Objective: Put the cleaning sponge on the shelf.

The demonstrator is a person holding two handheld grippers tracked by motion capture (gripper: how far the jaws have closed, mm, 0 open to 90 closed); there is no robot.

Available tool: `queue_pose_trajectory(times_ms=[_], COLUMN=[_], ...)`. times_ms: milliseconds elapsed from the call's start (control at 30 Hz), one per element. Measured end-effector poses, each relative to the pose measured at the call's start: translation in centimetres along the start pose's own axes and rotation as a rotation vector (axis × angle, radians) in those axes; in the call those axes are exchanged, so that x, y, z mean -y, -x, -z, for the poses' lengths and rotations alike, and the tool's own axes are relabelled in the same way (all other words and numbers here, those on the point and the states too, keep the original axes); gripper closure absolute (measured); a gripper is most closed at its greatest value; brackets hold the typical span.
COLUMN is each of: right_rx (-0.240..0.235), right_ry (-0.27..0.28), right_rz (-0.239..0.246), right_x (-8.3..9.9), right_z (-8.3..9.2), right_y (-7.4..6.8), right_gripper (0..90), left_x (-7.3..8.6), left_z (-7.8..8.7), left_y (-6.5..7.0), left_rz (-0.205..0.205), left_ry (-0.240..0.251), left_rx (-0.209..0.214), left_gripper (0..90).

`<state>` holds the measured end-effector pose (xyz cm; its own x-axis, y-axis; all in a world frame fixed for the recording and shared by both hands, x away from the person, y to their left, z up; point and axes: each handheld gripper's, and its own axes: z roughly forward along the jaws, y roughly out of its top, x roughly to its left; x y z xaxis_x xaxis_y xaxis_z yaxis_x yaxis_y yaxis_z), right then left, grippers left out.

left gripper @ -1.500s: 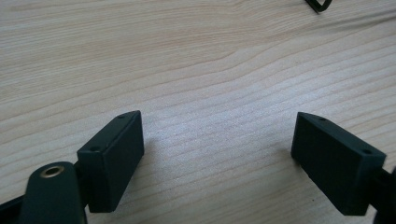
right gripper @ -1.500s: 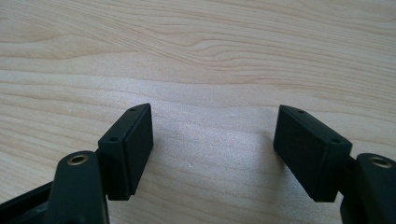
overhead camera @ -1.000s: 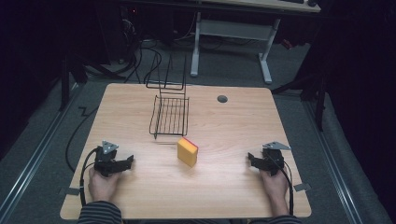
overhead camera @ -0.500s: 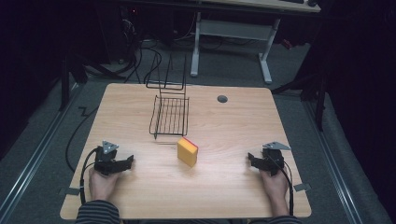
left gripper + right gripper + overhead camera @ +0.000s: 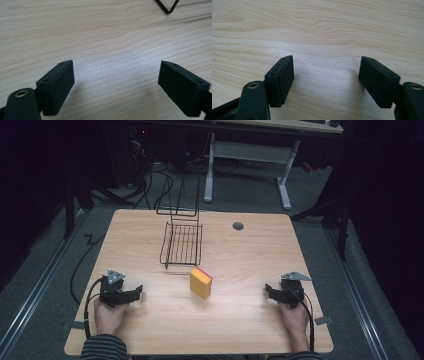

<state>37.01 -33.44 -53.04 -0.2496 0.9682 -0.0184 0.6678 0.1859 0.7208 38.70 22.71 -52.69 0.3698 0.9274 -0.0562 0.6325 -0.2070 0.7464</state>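
Where cables trail, wooden table (image 5: 240,320), grey carpet (image 5: 55,270)

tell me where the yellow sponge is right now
In the high view the yellow sponge stands near the table's middle, just in front of the wire rack, between both grippers.

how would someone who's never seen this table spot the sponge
Start at the wooden table and find the black wire rack near its far middle. Just in front of the rack stands the sponge, a yellow block with a red side, the one brightly coloured thing there.
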Motion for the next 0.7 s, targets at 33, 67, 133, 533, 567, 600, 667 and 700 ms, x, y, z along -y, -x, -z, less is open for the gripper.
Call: queue_pose_trajectory(times_ms=[33, 67, 133, 533, 567, 600, 667, 700], right_rx=[-0.001, -0.001, -0.003, -0.005, -0.006, -0.006, -0.006, -0.006], right_ry=[0.000, 0.000, -0.001, -0.001, -0.001, -0.001, -0.001, -0.002], right_rz=[0.002, 0.002, 0.004, 0.007, 0.005, 0.005, 0.007, 0.005], right_x=[0.0, 0.0, 0.0, 0.0, 0.0, 0.0, 0.0, 0.0], right_z=[0.0, 0.0, 0.0, 0.0, 0.0, 0.0, 0.0, 0.0], right_y=[0.0, 0.0, 0.0, 0.0, 0.0, 0.0, 0.0, 0.0], right_gripper=[28.9, 28.9, 28.8, 28.8, 28.8, 28.8, 28.8, 28.8], left_x=[-0.3, -0.3, -0.6, -1.4, -1.4, -1.5, -1.5, -1.5], left_z=[0.4, 0.4, 1.2, 3.5, 3.7, 3.9, 4.0, 4.1], left_y=[0.1, 0.1, 0.4, 1.4, 1.5, 1.7, 1.8, 1.9], left_rz=[0.000, 0.000, -0.013, -0.027, -0.023, -0.026, -0.032, -0.035], left_ry=[0.015, 0.015, 0.035, 0.079, 0.084, 0.091, 0.090, 0.090], left_rx=[0.009, 0.009, 0.013, 0.064, 0.072, 0.084, 0.085, 0.090], left_gripper=[14.3, 14.3, 14.3, 11.8, 11.4, 10.9, 10.5, 10.3])
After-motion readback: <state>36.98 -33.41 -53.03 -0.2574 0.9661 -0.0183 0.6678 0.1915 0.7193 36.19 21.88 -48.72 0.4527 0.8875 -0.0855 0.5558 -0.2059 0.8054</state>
